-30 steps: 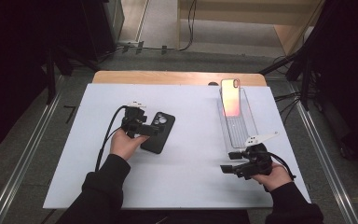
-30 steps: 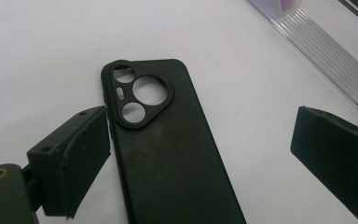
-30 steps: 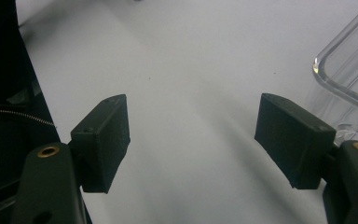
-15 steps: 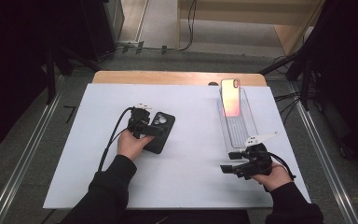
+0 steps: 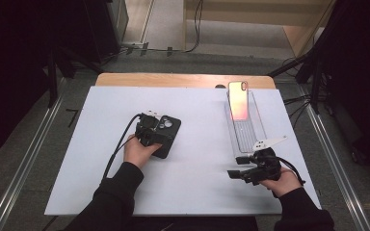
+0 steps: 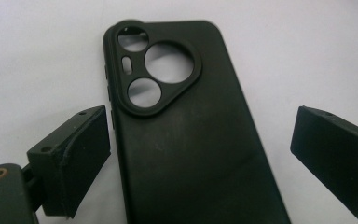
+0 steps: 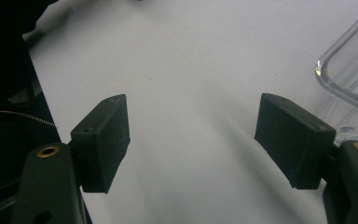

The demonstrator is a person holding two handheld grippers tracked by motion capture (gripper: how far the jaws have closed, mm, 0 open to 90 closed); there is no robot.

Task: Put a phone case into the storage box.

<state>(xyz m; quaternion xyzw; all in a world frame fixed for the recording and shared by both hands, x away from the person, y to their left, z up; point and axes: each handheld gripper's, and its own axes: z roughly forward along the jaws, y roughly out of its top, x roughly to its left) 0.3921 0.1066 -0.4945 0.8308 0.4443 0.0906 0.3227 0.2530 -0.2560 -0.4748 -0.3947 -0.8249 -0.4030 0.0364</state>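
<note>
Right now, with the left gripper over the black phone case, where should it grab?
Across the long side edges, coming straight down. The black phone case lies flat, back up, on the white table. The left gripper already straddles it below the camera cutout, open, pads clear of both edges.

High cam overhead; gripper cams close, share mat (image 5: 197, 183).

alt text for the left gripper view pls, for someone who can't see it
A black phone case lies flat on a white table surface, its cut-out camera openings toward the top left. The left gripper sits open, one black jaw on each side of the case, with a gap between each jaw and the case's edges.
</note>
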